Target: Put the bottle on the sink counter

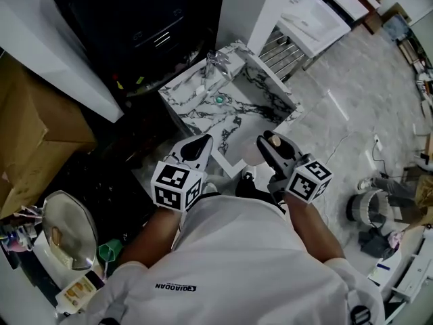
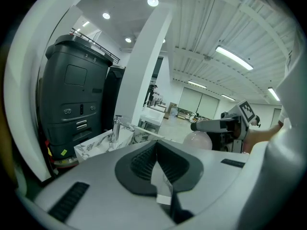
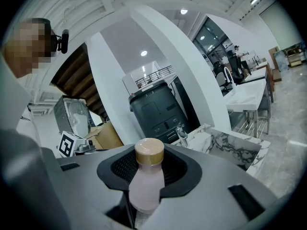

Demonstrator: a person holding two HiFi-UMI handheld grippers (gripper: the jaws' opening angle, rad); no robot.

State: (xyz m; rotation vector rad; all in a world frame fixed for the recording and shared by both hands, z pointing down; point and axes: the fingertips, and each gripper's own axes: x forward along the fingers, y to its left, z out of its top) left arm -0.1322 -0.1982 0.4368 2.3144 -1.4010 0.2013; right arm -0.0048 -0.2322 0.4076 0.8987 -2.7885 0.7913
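Two tongs reach forward from a person in a white shirt (image 1: pixel 237 263), seen from above, each carrying a cube of square markers.

The left tongs (image 1: pixel 199 142) are closed and empty. In the left gripper view (image 2: pixel 156 145) their dark ribbed pads meet along one line.

The right tongs (image 1: pixel 268 141), at 3 o'clock of the left pair, grip a pale pink bottle (image 3: pixel 145 188) with a tan cap (image 3: pixel 149 151). In the right gripper view (image 3: pixel 149 169) the pads press on its body just under the cap. The bottle's base is cut off below the jaws. From above, only the cap (image 1: pixel 275 141) shows between the fingers. From the left gripper view, the rounded body (image 2: pixel 199 140) shows and the rest is hidden.

The bottle is held in the air, not set down. At 12 o'clock of both tongs stands the marble sink desk (image 1: pixel 189 100) with a chrome faucet (image 1: pixel 216 63). The tong tips overlap its near edge, and how high above it they are cannot be told.

Beyond the desk is a dark cabinet (image 1: pixel 155 26), hard to make out. A cardboard box (image 1: pixel 34 134) sits at 9 o'clock, cut off by the frame, and a mirror (image 1: pixel 67 229) at 8 o'clock.
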